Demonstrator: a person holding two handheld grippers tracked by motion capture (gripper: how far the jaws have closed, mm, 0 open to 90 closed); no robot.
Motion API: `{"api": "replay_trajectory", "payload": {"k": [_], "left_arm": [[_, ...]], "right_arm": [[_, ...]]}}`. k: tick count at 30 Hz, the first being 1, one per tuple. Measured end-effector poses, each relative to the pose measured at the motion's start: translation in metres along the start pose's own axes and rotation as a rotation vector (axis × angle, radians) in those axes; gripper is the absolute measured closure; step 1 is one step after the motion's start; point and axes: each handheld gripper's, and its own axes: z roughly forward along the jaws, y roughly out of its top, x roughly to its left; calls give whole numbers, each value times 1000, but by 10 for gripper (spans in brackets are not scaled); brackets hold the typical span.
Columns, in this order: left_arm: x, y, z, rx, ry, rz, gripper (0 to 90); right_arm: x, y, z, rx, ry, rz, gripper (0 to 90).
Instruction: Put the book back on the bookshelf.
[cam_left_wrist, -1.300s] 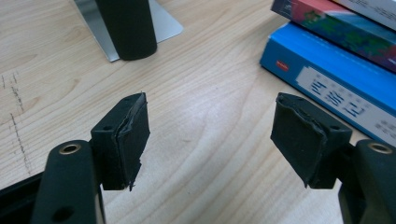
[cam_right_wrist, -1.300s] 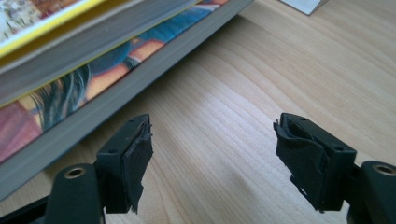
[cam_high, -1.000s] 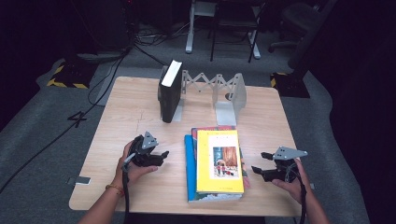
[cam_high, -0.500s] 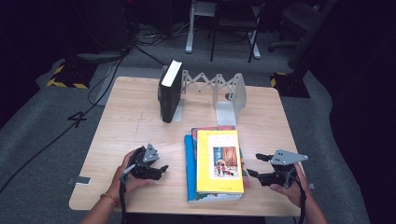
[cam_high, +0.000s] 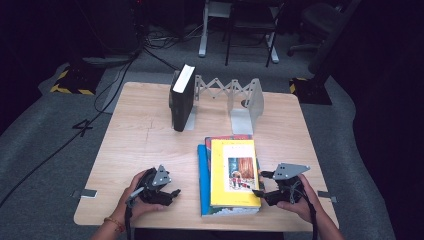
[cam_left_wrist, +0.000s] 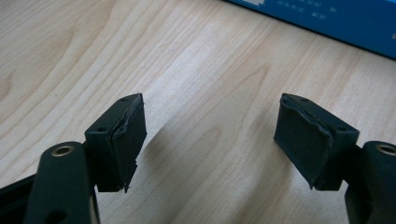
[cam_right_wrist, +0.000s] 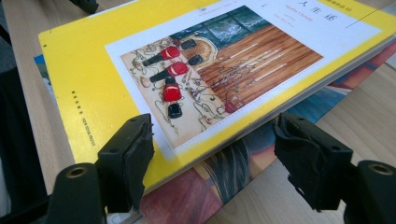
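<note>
Yellow book (cam_right_wrist: 140, 51) just ahead of open right tongs (cam_right_wrist: 212, 144) (left tongs (cam_left_wrist: 210, 135) open too, over bare table (cam_left_wrist: 70, 56))

Yellow book (cam_right_wrist: 116, 79), top of the stack: three large Chinese characters on the white cover panel, the last two reading 生 and 还 (the first looks like 人, or 无 cut by the frame edge). Smaller print beneath them, plus a vertical line along the yellow margin: too small to read.

Grey floor (cam_high: 60, 150) left of the table: a black "4" marked on it.

Blue book (cam_left_wrist: 336, 18): white lettering, illegible.
</note>
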Motion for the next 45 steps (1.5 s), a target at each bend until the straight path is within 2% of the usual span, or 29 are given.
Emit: {"api": "replay_trajectory", "payload": {"k": [3, 10, 16, 20, 24, 26, 31, 35, 40, 45], "left_arm": [[-1, -1, 1, -1, -16, 0, 245], [1, -1, 2, -4, -37, -14, 234], [3, -1, 6, -13, -55, -29, 204], [3, 0, 7, -12, -56, -31, 191], [3, 2, 9, -5, -59, -23, 172], [3, 3, 10, -8, -61, -27, 167], [3, 4, 11, -5, -63, -27, 160], [2, 4, 11, -5, -57, -28, 161], [2, 4, 11, -4, -52, -30, 163], [1, 5, 11, 5, -48, -34, 163]], "right_arm": [[-4, 1, 2, 14, 18, 22, 250], [-21, 6, 15, 68, 120, 93, 155], [-26, 15, 24, 108, 158, 76, 128], [-28, 19, 25, 137, 165, 69, 126], [-30, 26, 30, 152, 130, 57, 91], [-32, 29, 32, 158, 127, 58, 89], [-43, 34, 39, 145, 112, 78, 87], [-46, 39, 45, 145, 105, 90, 79], [-41, 40, 47, 145, 92, 96, 43], [-30, 34, 38, 187, 130, 73, 49]]}}
